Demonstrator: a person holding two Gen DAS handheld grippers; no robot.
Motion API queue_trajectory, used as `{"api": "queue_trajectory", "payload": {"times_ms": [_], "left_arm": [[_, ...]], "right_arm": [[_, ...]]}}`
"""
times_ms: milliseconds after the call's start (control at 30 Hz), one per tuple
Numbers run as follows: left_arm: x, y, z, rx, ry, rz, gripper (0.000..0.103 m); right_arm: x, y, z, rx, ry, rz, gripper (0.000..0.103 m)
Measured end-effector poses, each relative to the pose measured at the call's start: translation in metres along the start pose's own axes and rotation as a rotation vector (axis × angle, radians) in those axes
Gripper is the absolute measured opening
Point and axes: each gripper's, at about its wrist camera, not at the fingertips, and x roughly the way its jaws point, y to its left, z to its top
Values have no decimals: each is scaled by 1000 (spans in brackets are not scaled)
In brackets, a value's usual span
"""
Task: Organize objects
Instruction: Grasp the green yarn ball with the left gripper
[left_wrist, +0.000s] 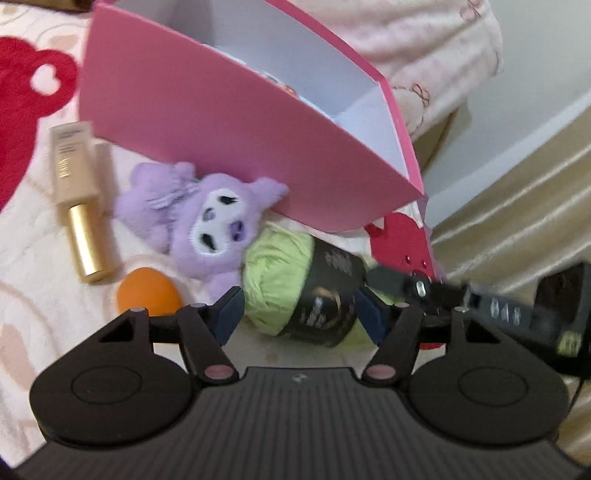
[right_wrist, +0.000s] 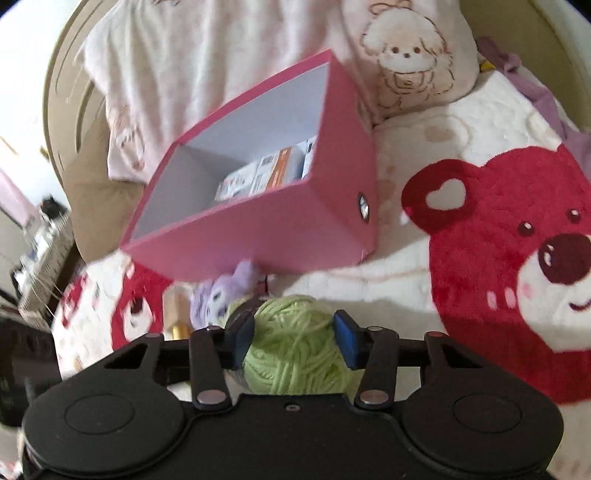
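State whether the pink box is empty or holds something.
Not empty: the pink box is open-topped, and printed cartons lie inside it.

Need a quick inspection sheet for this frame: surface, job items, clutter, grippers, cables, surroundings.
Surface: fleece blanket with red bear prints.
Job's things: pink box, open, small cartons inside; green yarn ball; purple plush toy; gold-capped tube; orange sponge.
Clutter: nothing seen.
Grippers: right gripper shut on yarn ball; left gripper open beside it.
Cables: thin black one at left view's right edge.
Surroundings: pillow, beige headboard.
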Motion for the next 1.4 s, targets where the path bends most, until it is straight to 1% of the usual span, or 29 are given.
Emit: {"api": "queue_trajectory", "payload": {"times_ms": [67,233,267,300,333,367,433,467,500,533,567,633,733,767,833,867,933,1000,1033,1100,1167,1200,1267,1333,1367,1400], "left_arm": [[-3,5,0,-16,18,11,65],[-8,11,-3,-76,33,-33,65],[-9,9,-2,-81,22,-40,65],[-10,8,-1,-80,8,-44,66],[-11,5,1,-70,-6,-40,68],[-11,2,3,-51,-12,-22,68],[-8,-5,7,9,-34,26,68],[-8,-7,8,42,-46,44,68],[-5,-8,10,67,-45,54,68],[-1,-9,11,91,-35,64,68],[3,-9,12,105,-27,66,68],[11,-9,13,128,-4,56,68],[17,-9,15,152,3,5,67],[19,-7,17,148,14,-14,67],[24,-6,23,143,33,-24,65],[24,-7,24,149,34,-30,64],[24,-9,28,181,33,-28,61],[23,-14,30,218,43,-45,55],[22,-17,30,248,59,-74,52],[23,-25,28,303,110,-114,52],[24,-29,26,317,153,-127,52],[24,-30,26,321,163,-120,52],[23,-35,28,345,159,-80,52],[22,-39,30,392,124,-25,52],[21,-40,32,414,112,-8,52],[21,-38,34,418,111,-9,52]], "right_arm": [[-4,13,-9,-34,27,-24,53],[-3,36,-32,-143,87,-83,53],[-2,39,-37,-168,102,-105,53],[-1,46,-43,-208,114,-150,53],[1,52,-50,-246,116,-188,54],[0,54,-52,-256,114,-201,56],[-2,55,-55,-245,100,-243,58],[-2,55,-55,-242,91,-263,62],[-4,53,-56,-232,78,-282,65],[-8,51,-56,-211,62,-297,70],[-10,48,-57,-184,51,-309,73],[-14,43,-60,-126,43,-316,77],[-15,39,-68,-63,65,-312,80],[-14,39,-71,-48,78,-293,83],[-10,40,-74,-8,112,-230,85],[-9,40,-75,22,121,-195,85],[-6,38,-78,67,122,-172,85],[-3,36,-78,85,110,-208,85],[-4,34,-78,89,90,-242,85],[-9,34,-77,60,57,-282,85],[-12,34,-78,47,50,-272,76],[-11,34,-79,48,61,-261,75],[-6,35,-81,38,88,-290,74],[-1,29,-85,81,124,-311,74],[0,23,-86,114,138,-309,74],[3,19,-84,138,149,-302,75]]}}
